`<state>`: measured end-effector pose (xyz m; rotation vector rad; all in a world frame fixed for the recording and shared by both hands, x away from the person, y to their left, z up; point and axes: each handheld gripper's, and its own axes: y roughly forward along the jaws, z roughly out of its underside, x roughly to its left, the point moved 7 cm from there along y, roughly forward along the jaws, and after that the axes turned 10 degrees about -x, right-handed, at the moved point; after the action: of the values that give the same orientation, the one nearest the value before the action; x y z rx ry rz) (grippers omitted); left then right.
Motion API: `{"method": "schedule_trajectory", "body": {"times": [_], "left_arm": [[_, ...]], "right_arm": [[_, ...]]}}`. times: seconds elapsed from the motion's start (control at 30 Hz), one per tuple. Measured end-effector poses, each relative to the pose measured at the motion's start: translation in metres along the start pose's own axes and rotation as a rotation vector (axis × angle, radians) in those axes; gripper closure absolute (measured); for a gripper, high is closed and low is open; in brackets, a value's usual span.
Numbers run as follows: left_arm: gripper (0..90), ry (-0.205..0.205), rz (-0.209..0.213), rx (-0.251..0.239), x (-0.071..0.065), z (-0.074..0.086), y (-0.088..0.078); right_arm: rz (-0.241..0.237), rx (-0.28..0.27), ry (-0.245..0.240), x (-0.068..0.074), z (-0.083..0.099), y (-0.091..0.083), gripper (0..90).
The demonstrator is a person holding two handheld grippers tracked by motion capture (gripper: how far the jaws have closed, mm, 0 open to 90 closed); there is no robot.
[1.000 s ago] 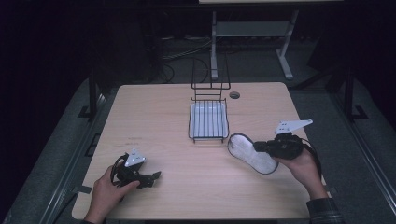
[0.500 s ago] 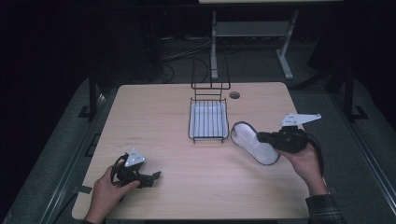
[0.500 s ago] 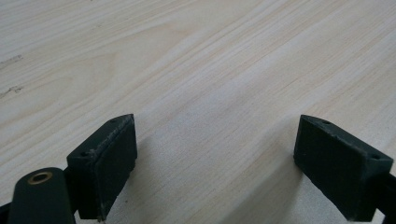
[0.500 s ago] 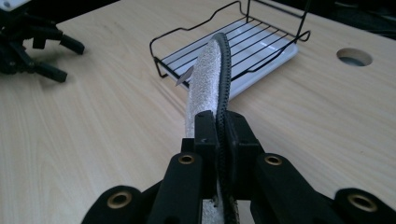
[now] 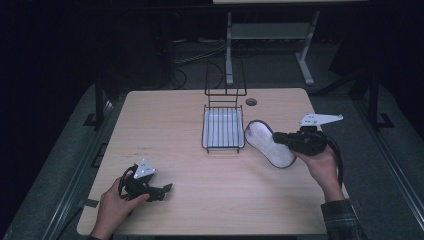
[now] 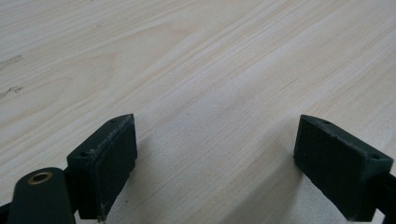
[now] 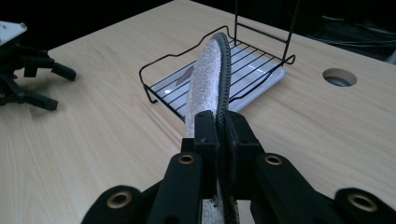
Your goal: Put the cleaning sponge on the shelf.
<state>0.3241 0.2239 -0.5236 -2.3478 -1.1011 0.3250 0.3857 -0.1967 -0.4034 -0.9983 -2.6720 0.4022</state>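
Right gripper [image 7: 217,140] fingers pinched on insole [image 5: 270,143], held up at 3 o'clock of rack [image 5: 223,131]. Left gripper [image 6: 215,158] fingers wide, nothing held.

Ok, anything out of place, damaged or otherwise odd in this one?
Nothing stands out. The right claw is shut on a shoe insole held on edge beside the wire rack, whose tray looks intact. The left claw rests open on the table. No spill or damage shows.
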Motion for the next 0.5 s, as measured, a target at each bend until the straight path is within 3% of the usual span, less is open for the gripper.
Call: {"method": "schedule_trajectory", "body": {"times": [0.5], "left_arm": [[12.6, 0.005, 0.000, 0.003, 0.000, 0.000, 0.000]], "right_arm": [[0.013, -0.045, 0.023, -0.006, -0.024, 0.026, 84.4]]}}
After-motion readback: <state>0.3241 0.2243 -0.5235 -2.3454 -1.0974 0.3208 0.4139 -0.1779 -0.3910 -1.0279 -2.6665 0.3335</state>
